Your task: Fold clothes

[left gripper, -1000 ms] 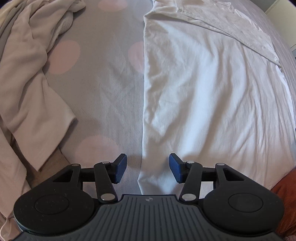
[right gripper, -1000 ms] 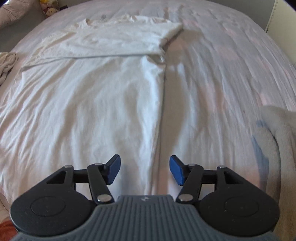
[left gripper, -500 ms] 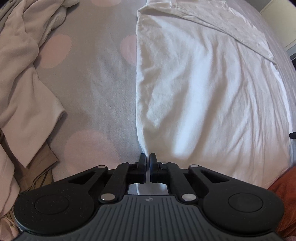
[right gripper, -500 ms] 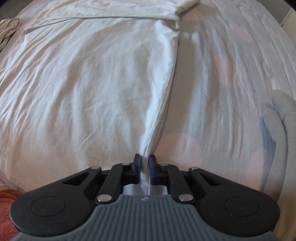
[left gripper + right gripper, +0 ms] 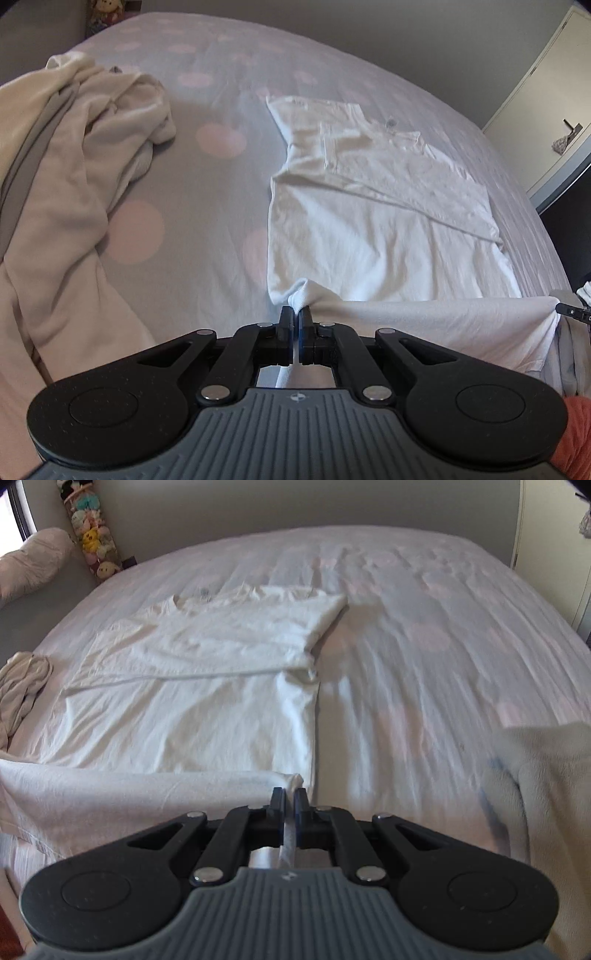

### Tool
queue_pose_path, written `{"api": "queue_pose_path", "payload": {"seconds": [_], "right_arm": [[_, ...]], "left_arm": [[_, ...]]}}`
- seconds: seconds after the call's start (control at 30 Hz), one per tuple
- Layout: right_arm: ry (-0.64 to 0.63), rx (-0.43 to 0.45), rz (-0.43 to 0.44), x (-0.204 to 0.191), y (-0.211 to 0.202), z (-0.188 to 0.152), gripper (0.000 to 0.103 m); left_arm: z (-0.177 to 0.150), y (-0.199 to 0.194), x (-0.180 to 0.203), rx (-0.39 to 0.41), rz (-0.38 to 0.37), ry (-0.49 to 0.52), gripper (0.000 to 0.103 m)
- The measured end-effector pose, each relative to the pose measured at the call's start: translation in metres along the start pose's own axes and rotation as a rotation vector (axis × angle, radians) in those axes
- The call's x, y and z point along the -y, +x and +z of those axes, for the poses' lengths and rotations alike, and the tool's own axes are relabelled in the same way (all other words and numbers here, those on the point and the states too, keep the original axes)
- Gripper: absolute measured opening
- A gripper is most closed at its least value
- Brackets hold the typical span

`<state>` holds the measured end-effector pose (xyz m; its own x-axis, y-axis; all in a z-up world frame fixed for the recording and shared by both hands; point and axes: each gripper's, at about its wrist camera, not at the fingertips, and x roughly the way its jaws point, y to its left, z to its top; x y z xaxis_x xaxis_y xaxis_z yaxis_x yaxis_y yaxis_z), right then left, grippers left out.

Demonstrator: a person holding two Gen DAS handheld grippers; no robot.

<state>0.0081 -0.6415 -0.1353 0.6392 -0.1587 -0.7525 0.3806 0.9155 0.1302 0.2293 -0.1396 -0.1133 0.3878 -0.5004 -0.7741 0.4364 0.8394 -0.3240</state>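
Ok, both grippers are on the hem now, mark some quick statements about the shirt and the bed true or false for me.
1. The left gripper has its jaws shut on a bottom corner of the white T-shirt. True.
2. The right gripper is open above the shirt. False: its jaws are shut on the other bottom corner.
3. The hem between the grippers is lifted off the bed sheet. True.
4. The sleeves are spread out to the sides. False: they are folded in over the chest.
5. A beige garment lies bunched on the bed beside the shirt. True.
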Motion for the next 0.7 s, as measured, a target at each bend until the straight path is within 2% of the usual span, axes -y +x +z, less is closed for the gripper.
{"api": "queue_pose_path", "payload": {"seconds": [0.13,0.27,0.53,0.7], "right_arm": [[-0.033,0.103,-0.06,-0.014,0.018,0.023,0.006],[-0.083,0.123,-0.124,-0.023,0.052,0.029,0.006],[-0.031,0.11,-0.142,-0.013,0.107,0.013,0.006],[0.007,0.113,-0.147,-0.011,0.122,0.0,0.008]], "left_arm": [[0.014,0.022,0.01,0.075,0.063,0.04,0.001],[0.014,0.05,0.012,0.113,0.112,0.092,0.001],[0.009,0.096,0.0,0.078,0.153,0.125,0.001],[0.005,0.105,0.0,0.067,0.173,0.141,0.002]]}}
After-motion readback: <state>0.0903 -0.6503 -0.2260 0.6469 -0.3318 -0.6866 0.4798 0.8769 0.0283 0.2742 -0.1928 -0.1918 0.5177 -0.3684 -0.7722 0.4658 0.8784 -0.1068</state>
